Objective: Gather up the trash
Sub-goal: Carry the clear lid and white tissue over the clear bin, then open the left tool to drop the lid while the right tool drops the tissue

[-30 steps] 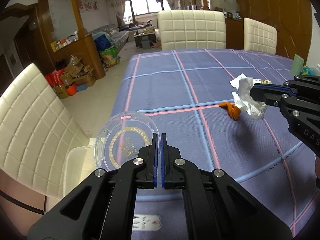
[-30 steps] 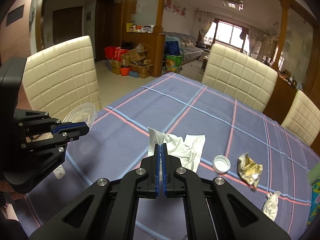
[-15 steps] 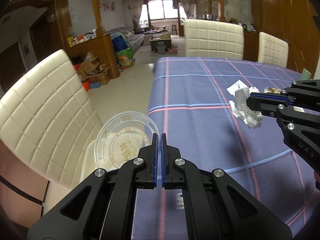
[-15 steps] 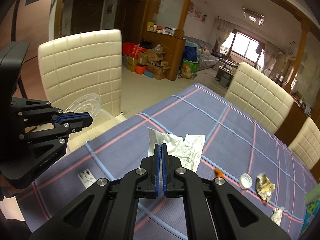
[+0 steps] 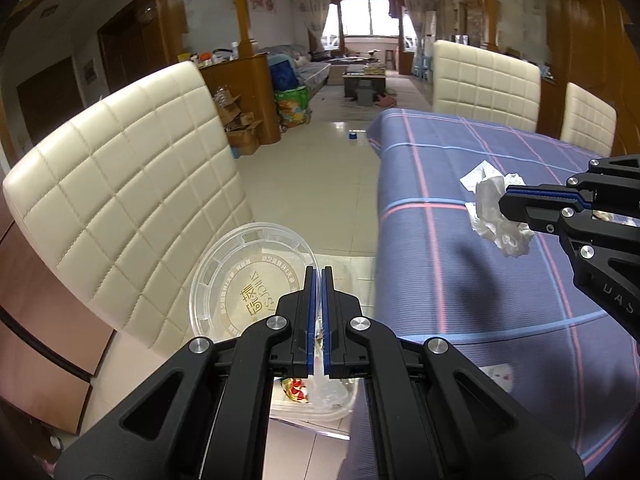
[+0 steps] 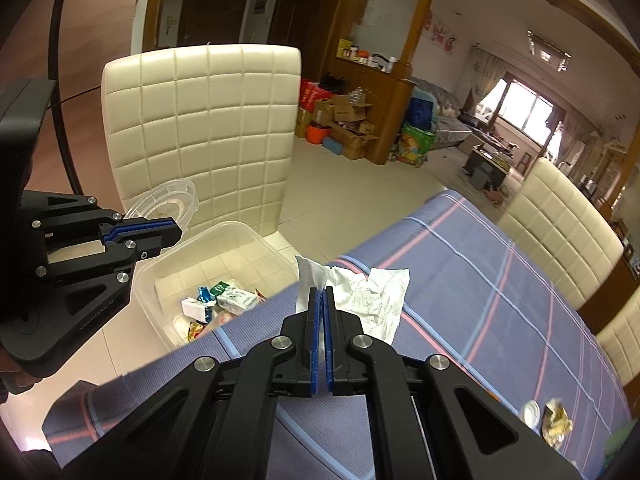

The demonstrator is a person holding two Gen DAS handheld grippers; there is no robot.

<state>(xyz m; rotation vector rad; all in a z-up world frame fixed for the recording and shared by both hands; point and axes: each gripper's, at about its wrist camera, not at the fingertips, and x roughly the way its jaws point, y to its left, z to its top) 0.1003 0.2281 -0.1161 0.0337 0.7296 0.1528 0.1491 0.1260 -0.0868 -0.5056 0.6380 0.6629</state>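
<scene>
Both claws are swinging off the bench toward the cream chair since a second ago; the orange scrap is dropping out of the left view and a bin is coming into sight.

Nearest, the left claw [image 5: 317, 320] is clamping the rim of a clear plastic lid [image 5: 248, 280], holding it over the clear plastic bin [image 6: 224, 248] on the floor beside the chair [image 6: 200, 128]. Wrappers and a small carton are already lying in the bin.

Right claw [image 6: 320, 336] is pinching a crumpled white tissue [image 6: 368, 296], which is hanging over the bench edge, just short of the bin.

Handling, as a guess: the tissue is looking feather-light and limp (it may cling to the pads on release), so any bunched fold is serving as a hold. The lid is looking thin, springy and slick; the rim is the sensible place to grip.

Farther along the checked cloth [image 6: 480, 300], a white bottle cap [image 6: 532, 414] and a yellowish wrapper [image 6: 558, 420] are still waiting.
</scene>
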